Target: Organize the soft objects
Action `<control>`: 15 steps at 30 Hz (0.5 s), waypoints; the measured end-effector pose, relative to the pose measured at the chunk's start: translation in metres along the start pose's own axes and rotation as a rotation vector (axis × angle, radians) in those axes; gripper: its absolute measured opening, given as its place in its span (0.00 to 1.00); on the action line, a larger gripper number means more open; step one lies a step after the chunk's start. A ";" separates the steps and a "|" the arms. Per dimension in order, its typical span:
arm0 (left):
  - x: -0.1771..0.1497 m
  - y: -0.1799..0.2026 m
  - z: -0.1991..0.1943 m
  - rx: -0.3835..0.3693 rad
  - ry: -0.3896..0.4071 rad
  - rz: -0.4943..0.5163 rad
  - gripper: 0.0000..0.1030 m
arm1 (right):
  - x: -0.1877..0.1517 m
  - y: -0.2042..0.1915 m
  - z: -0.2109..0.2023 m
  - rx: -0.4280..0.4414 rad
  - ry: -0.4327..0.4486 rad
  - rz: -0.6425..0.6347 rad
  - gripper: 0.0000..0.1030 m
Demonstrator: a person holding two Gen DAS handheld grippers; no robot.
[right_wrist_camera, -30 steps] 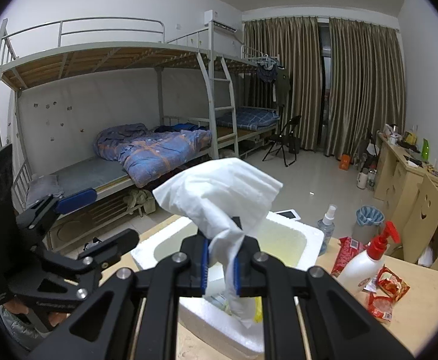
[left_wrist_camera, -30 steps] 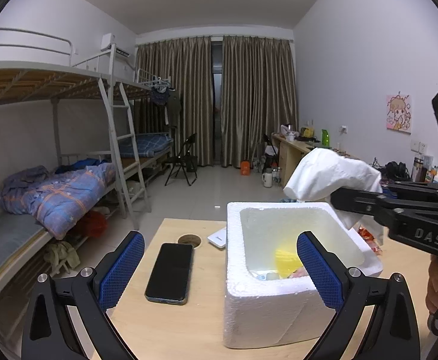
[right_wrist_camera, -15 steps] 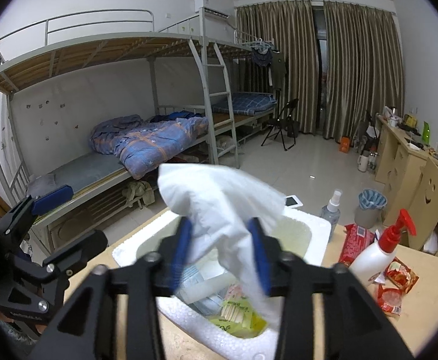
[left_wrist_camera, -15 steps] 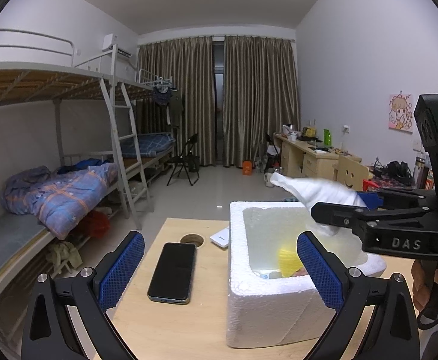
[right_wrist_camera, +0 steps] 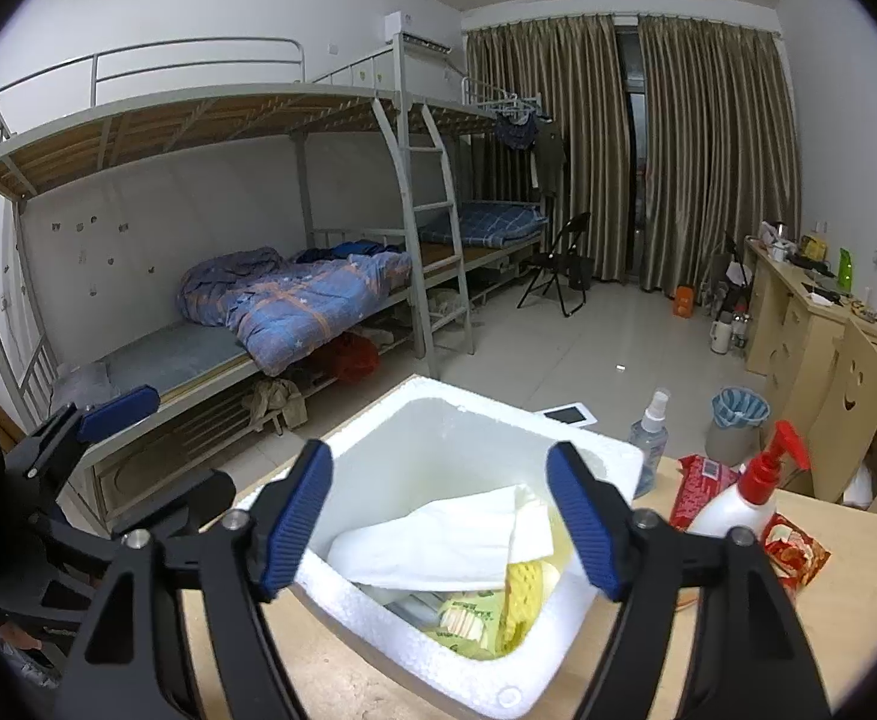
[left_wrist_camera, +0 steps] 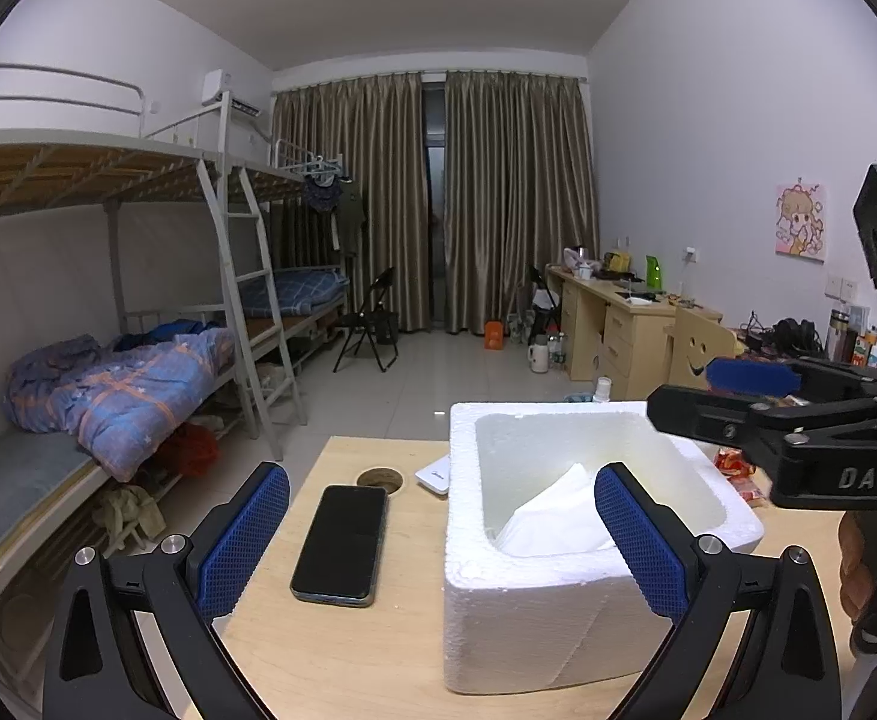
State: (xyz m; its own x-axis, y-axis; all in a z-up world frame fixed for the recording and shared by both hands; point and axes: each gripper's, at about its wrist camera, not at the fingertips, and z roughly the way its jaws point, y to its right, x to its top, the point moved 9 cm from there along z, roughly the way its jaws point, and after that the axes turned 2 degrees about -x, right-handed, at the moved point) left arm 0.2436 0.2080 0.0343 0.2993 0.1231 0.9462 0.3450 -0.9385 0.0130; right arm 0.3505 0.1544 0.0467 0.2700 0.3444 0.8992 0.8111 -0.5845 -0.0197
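A white foam box (right_wrist_camera: 558, 666) stands on the wooden table (left_wrist_camera: 342, 654), close to the table's right side in the left wrist view. Inside it lies a white tissue (right_wrist_camera: 438, 540), loose and crumpled, spread over a yellow sponge-like piece (right_wrist_camera: 525, 585) and a green-printed packet (right_wrist_camera: 468, 615) at the box's bottom. In the left wrist view the same tissue (left_wrist_camera: 552, 525) shows against the near inner wall.

The right gripper (right_wrist_camera: 441, 525) hangs above the box with its blue-padded fingers spread wide, one to each side of the tissue and touching nothing. The left gripper (left_wrist_camera: 441, 540) is likewise wide open and empty, its left finger over bare tabletop and its right finger in front of the box's near wall.

A black phone (left_wrist_camera: 342, 546) lies flat on the table just left of the box, screen up. Beyond it sit a round cable hole (left_wrist_camera: 380, 478) and a small white device (left_wrist_camera: 434, 473) at the box's far-left corner. On the other side of the box, toward the table's far edge, stand a clear spray bottle (right_wrist_camera: 648, 441), a white pump bottle with a red head (right_wrist_camera: 738, 498) and red snack packets (right_wrist_camera: 702, 480).
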 end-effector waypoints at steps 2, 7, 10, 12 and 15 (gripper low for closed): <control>0.001 0.005 -0.003 -0.003 0.001 0.004 0.99 | 0.000 0.004 -0.007 -0.010 0.017 0.005 0.84; 0.004 0.021 -0.011 -0.020 0.012 0.014 0.99 | 0.001 0.020 -0.028 -0.057 0.062 0.029 0.96; 0.007 0.033 -0.015 -0.035 0.019 0.019 0.99 | 0.001 0.033 -0.042 -0.078 0.093 0.062 1.00; 0.008 0.042 -0.018 -0.053 0.019 0.022 0.99 | -0.001 0.042 -0.052 -0.096 0.098 0.074 1.00; 0.008 0.053 -0.019 -0.071 0.006 0.013 0.99 | -0.004 0.050 -0.065 -0.122 0.109 0.078 1.00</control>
State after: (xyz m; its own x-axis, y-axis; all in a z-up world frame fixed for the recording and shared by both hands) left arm 0.2475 0.1530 0.0490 0.2977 0.1086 0.9485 0.2770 -0.9606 0.0230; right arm 0.3560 0.0762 0.0702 0.2662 0.2171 0.9392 0.7195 -0.6931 -0.0437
